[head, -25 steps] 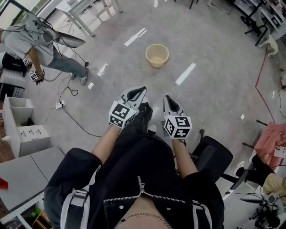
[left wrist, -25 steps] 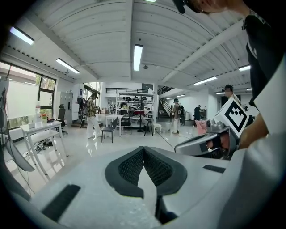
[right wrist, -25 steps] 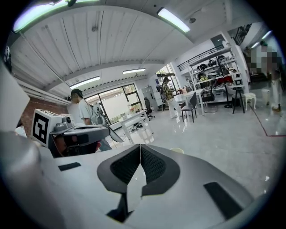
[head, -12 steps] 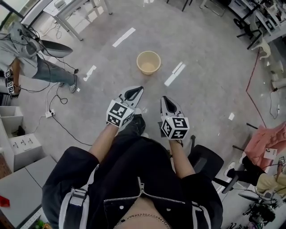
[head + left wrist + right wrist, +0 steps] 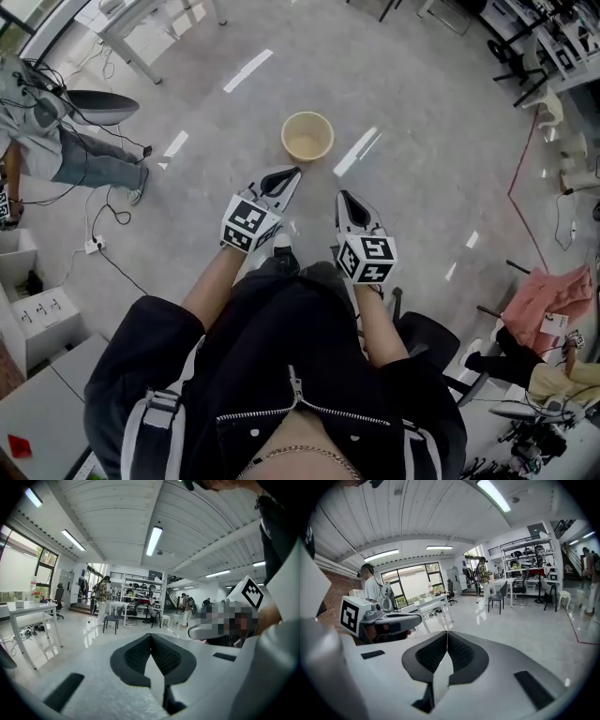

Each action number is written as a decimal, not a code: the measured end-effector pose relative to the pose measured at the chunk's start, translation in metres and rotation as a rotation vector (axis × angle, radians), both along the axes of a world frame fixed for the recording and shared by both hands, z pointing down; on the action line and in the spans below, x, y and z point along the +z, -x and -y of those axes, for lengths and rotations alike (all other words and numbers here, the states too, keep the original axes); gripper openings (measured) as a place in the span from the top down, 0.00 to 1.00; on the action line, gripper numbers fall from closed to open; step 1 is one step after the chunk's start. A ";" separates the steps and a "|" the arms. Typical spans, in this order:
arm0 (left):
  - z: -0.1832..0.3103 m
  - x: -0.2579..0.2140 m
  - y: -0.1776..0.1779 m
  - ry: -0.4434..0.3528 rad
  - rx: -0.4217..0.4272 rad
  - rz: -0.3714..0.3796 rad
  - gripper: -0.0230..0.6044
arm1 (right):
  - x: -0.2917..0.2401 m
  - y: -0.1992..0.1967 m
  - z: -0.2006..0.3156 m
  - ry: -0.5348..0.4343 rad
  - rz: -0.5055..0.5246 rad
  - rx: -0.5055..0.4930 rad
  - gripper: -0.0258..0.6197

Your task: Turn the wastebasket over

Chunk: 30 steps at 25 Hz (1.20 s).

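Note:
A beige wastebasket [image 5: 307, 137] stands upright on the grey floor in the head view, its mouth facing up. My left gripper [image 5: 293, 172] points at it from a short way below and to the left, jaws shut and empty. My right gripper [image 5: 341, 196] is beside it on the right, also shut with nothing held. Neither touches the basket. In the left gripper view the left gripper [image 5: 151, 635] shows its pads pressed together. The right gripper [image 5: 447, 633] in its own view looks the same. The basket is in neither gripper view.
Another person [image 5: 56, 141] stands at the far left by a black chair [image 5: 98, 101]. A cable [image 5: 122, 244] runs over the floor at left. A white table [image 5: 141, 37] is at upper left, a black chair [image 5: 431, 342] behind me at right, pink cloth [image 5: 548, 305] at far right.
I have walked toward the wastebasket: both grippers moved forward together and the gap to the basket has shrunk. Both stay shut.

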<state>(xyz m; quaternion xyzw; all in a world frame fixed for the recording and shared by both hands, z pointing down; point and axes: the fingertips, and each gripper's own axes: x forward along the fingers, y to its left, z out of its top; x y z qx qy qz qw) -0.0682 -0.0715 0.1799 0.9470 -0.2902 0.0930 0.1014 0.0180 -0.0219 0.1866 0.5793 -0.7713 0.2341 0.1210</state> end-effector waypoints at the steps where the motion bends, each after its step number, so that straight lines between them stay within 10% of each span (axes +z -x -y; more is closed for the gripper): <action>1: 0.007 0.000 0.000 -0.001 0.001 -0.001 0.96 | 0.000 0.000 0.005 0.001 0.001 0.002 0.94; 30: 0.130 0.030 -0.111 0.031 0.019 0.077 0.96 | 0.011 -0.107 0.144 0.002 0.033 -0.018 0.94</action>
